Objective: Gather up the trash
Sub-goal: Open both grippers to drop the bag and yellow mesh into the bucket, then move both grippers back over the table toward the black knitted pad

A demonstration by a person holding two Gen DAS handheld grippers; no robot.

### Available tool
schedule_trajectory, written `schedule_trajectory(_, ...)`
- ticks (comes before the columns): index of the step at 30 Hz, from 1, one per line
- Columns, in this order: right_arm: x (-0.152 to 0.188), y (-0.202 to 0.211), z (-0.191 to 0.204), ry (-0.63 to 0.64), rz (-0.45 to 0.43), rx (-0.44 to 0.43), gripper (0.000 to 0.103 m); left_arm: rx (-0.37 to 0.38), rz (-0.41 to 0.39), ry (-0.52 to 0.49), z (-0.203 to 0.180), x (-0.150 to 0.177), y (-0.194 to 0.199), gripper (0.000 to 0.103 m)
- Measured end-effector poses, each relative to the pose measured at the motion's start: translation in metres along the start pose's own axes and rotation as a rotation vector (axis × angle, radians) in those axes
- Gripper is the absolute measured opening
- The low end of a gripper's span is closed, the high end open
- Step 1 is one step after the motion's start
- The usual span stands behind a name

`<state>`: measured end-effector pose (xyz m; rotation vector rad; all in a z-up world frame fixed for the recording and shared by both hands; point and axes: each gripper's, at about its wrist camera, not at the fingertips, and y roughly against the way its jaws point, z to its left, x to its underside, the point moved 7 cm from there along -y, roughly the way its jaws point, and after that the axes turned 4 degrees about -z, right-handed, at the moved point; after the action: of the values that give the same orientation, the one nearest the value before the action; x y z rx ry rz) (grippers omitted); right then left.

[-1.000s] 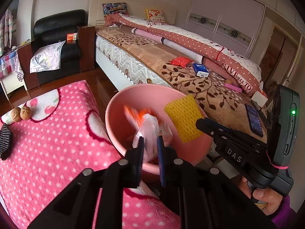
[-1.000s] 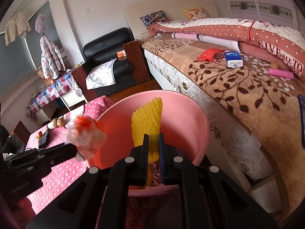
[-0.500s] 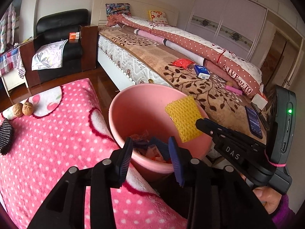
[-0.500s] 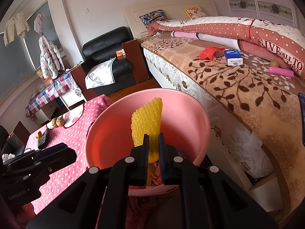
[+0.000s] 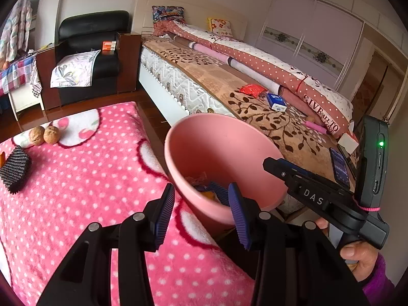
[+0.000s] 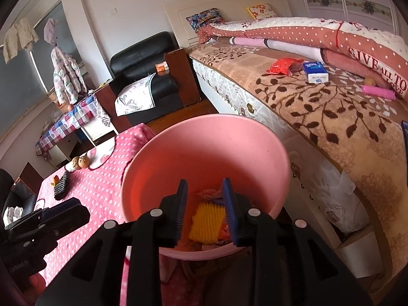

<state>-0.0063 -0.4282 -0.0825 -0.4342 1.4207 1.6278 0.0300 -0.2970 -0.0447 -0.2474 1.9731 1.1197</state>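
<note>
A pink bucket (image 5: pixel 221 150) stands between the pink polka-dot blanket (image 5: pixel 76 191) and the bed; it also shows in the right wrist view (image 6: pixel 209 153). Wrappers and a yellow foam net (image 6: pixel 207 223) lie in its bottom. My left gripper (image 5: pixel 201 213) is open and empty at the bucket's near rim. My right gripper (image 6: pixel 205 210) is open and empty just above the bucket, over the yellow net. It shows from the side in the left wrist view (image 5: pixel 275 164). On the blanket lie a black foam net (image 5: pixel 15 169) and two walnuts (image 5: pixel 44 135).
The bed (image 5: pixel 255 107) on the right carries a red packet (image 5: pixel 252 89), a blue tissue pack (image 5: pixel 276 102), a pink roll (image 6: pixel 378 92) and a phone (image 5: pixel 339 164). A black armchair (image 5: pixel 89 51) and a nightstand (image 5: pixel 128 61) stand behind, with a checkered table (image 6: pixel 66 122) at left.
My left gripper opened and dropped the plastic bag trash into the bucket. My right gripper then opened and the yellow foam net fell into the bucket.
</note>
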Motion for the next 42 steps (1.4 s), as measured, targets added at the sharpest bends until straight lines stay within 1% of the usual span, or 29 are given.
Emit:
schedule_trajectory(7, 0.000, 0.006, 0.021, 0.036, -0.010, -0.015, 0.029, -0.014, -0.017, 0.031, 0.014, 0.003, 0.015, 0.043)
schedule_trajectory(15, 0.003, 0.015, 0.052, 0.088, -0.031, -0.058, 0.029, -0.049, -0.039, 0.075, 0.040, 0.008, 0.034, 0.043)
schedule_trajectory(18, 0.006, 0.017, 0.066, 0.108, -0.036, -0.080, 0.029, -0.072, -0.045, 0.087, 0.051, 0.012, 0.041, 0.043)
schedule_trajectory(25, 0.020, 0.016, 0.102, 0.160, -0.029, -0.143, 0.029, -0.154, -0.063, 0.105, 0.083, 0.024, 0.064, 0.043)
schedule_trajectory(33, 0.041, 0.011, 0.140, 0.234, 0.001, -0.205, 0.029, -0.227, -0.076, 0.199, 0.133, 0.041, 0.088, 0.043)
schedule_trajectory(42, 0.051, 0.003, 0.158, 0.260, 0.031, -0.235, 0.029, -0.302, -0.075, 0.287, 0.184, 0.060, 0.104, 0.043)
